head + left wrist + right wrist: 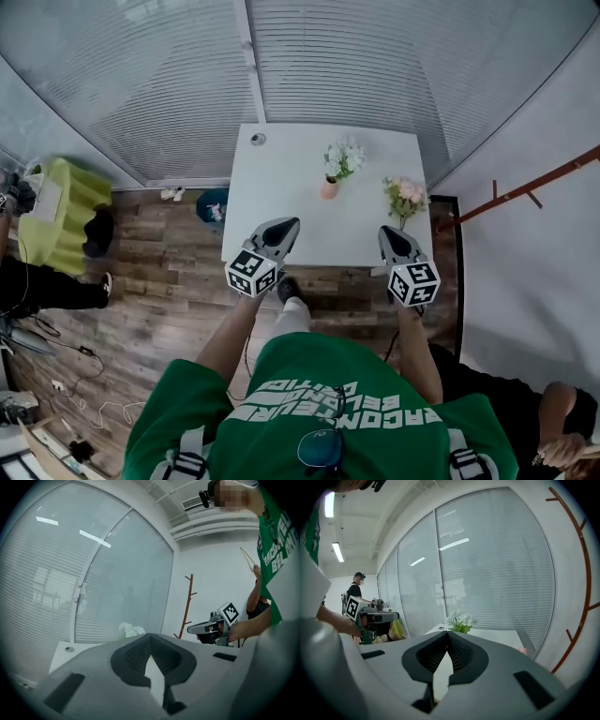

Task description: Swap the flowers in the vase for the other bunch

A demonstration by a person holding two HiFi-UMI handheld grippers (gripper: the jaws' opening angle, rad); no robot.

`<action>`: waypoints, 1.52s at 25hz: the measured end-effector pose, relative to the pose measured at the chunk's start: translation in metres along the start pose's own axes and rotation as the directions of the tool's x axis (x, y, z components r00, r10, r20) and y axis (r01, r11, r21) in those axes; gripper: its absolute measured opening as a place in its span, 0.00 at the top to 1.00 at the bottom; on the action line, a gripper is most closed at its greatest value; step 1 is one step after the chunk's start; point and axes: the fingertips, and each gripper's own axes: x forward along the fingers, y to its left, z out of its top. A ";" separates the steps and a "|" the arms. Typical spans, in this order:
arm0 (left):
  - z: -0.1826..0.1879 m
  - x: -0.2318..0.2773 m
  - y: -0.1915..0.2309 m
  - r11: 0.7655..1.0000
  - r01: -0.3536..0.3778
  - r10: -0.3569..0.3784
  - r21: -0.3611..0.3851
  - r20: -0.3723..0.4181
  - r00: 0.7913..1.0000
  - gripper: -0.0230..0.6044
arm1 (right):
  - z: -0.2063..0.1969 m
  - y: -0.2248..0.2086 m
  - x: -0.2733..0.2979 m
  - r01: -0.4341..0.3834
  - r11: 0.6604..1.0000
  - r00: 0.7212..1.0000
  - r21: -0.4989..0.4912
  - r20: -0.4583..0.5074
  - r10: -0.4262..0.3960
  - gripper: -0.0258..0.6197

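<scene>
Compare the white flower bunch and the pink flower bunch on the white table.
Holder: the white flower bunch sits in a small peach vase; no vase is discernible under the pink flower bunch. Place: the white bunch is near the white table's middle, the pink bunch by its right edge. Both have green leaves.

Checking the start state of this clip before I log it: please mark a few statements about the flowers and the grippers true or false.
1. The white flowers stand in the vase on the table. True.
2. The left gripper holds the pink flowers. False: its jaws are shut on nothing, and it is over the table's near edge.
3. In the head view the pink flowers are to the right of the white flowers. True.
4. The right gripper has its jaws wide open. False: they are shut, with nothing between them.
</scene>
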 end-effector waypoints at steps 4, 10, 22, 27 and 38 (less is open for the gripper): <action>0.009 0.014 0.032 1.000 0.013 -0.013 -0.003 0.003 1.000 0.95 | 0.014 -0.004 0.032 0.012 1.000 1.000 0.006 -0.002 -0.012 0.94; 0.013 0.026 0.075 0.999 0.033 -0.033 -0.024 -0.013 0.999 0.95 | 0.035 -0.001 0.076 0.027 1.000 1.000 0.014 -0.005 -0.027 0.94; 0.008 0.051 0.113 0.998 0.055 -0.056 -0.036 -0.040 0.998 0.95 | 0.038 -0.009 0.118 0.041 0.999 0.999 0.026 -0.010 -0.040 0.94; 0.010 0.067 0.118 0.998 0.042 -0.044 -0.036 -0.054 0.998 0.95 | 0.044 -0.020 0.127 0.014 1.000 1.000 0.024 -0.003 -0.014 0.94; 0.014 0.106 0.109 0.998 -0.054 0.052 -0.025 -0.057 0.997 0.95 | 0.048 -0.060 0.145 -0.111 0.994 0.993 -0.001 -0.025 0.111 0.94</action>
